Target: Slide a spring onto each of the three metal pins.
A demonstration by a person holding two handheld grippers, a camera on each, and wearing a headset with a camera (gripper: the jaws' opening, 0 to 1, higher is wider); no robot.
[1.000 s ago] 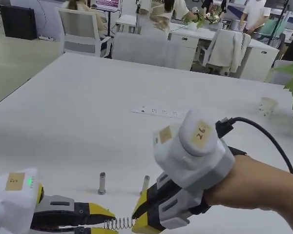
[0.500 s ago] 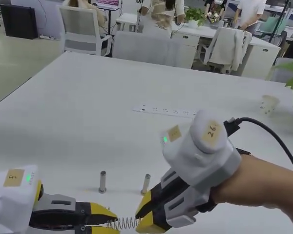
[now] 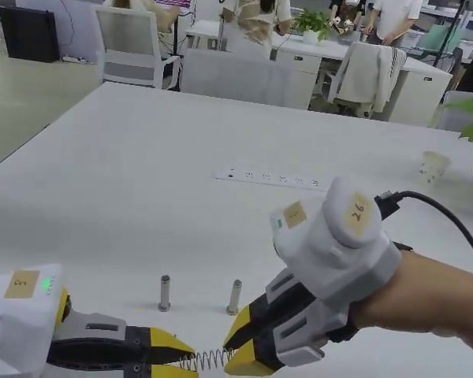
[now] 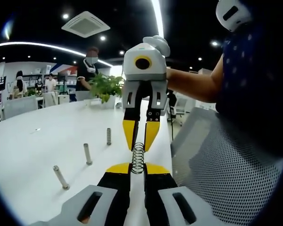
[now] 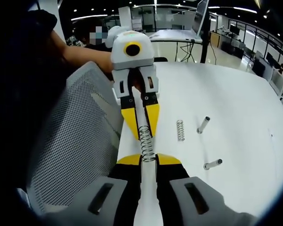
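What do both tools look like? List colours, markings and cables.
Both are white and rounded, with grey-black, yellow-tipped jaws. The right tool bears a tan "26" sticker and trails a black cable. The left tool has a tan label and a green light.

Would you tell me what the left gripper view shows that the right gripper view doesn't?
The left gripper view has the right gripper ahead, a leafy green plant and a square ceiling vent. The right gripper view has the left gripper ahead. Both show the coiled metal spring held between their yellow fingers, metal pins on the white table, and a grey mesh chair back.
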